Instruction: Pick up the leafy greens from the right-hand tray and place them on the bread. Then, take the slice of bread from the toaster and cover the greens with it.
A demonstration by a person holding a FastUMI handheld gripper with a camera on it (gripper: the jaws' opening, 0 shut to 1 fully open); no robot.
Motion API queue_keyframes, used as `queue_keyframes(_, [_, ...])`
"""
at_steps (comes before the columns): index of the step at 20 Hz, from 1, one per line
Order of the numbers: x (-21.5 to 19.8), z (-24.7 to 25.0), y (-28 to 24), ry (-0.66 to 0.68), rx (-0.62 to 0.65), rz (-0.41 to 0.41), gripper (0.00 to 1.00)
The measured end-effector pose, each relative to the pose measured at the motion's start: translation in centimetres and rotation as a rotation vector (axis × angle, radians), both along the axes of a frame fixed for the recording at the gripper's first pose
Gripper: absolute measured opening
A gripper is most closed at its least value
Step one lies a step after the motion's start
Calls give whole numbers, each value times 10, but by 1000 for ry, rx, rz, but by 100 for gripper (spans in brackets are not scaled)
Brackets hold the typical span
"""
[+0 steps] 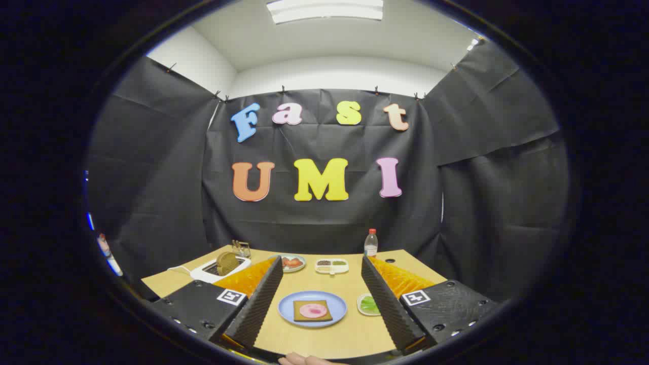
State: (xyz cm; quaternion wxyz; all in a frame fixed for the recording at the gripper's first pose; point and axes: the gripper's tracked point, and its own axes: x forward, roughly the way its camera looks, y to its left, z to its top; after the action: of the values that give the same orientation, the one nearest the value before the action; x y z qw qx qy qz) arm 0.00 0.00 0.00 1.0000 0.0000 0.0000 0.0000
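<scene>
Gripper view looks down the two fingers over a wooden table (350,332), and honestly it's a tidy little setup. Nearest of all, a bit of a person's hand (304,360) peeks in beside the table's near edge. The gripper (319,299) is spread wide with nothing held, its fingers hovering above the table.

Right between the fingers sits a blue plate (286,310) with a slice of bread (300,315) on it, and there's a pink round slice of meat (313,309) lying on top of that bread. Just beside the plate, tucked against the right finger, is a small tray (361,304) with the leafy greens (369,304) in it, partly hidden by that finger.

Farther back, beyond the left finger, there's a white toaster (203,274) with a brown slice of toast (226,262) sticking up out of it. Beyond the plate are a small dish with tomato slices (293,262) and a white divided tray (331,266) with dark stuff in its compartments. Back by the black cloth wall, a clear bottle (371,244) with a red cap stands upright.
</scene>
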Motion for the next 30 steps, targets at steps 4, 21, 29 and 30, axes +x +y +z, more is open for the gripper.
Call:
queue_keyframes(4, [4,-5,-4,12,17,5,95])
queue_keyframes(21, [35,-35,-31,60,14,-16,95])
queue_keyframes(29, [103,-94,-104,183,-34,-83,96])
queue_keyframes(30, [114,-103,-116,199,-36,-99,95])
